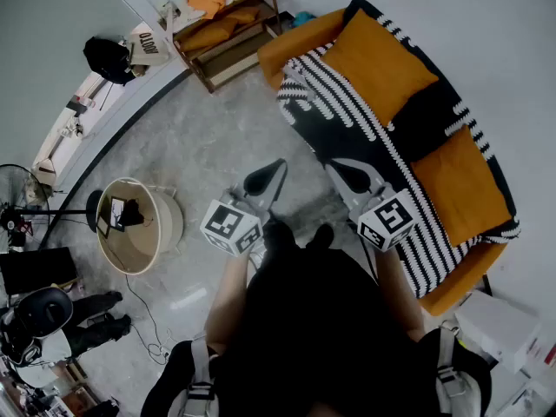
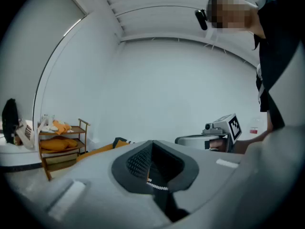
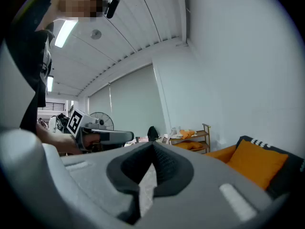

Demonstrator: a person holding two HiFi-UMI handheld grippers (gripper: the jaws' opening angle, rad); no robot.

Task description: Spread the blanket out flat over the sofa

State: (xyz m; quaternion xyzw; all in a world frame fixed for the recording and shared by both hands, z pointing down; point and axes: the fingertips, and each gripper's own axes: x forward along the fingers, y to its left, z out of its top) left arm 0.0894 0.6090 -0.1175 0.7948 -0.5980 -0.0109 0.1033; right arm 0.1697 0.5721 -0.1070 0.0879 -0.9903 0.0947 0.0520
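Both claws are held out in front of the body, side by side, roughly level w/ noses tipped slightly down.

L claw (image 1: 268,179): jaws are seen together in the left gripper view (image 2: 152,144), pads met at the top, nothing clamped. Only a narrow slit is left below the pads. It is held over the floor (image 1: 200,146), short of the sofa front, nose angled toward the R claw. L forearm (image 1: 228,289) is stretched fwd from the torso.

R claw (image 1: 347,174): jaws are seen together in the right gripper view (image 3: 153,149), same met-pad shape, nothing between them; pale floor is seen through the slit. Its nose is angled slightly inward and overlaps the blanket's front edge in the head view; contact can't be judged. R forearm (image 1: 393,276) is stretched fwd likewise.

Blanket (image 1: 334,111), black w/ white stripes, is draped over the seat and back of the orange sofa (image 1: 300,42) and hangs down the front. Two orange cushions (image 1: 378,63) are lying on top of it. The sofa arm nearest the shelf (image 1: 230,24) is left uncovered.
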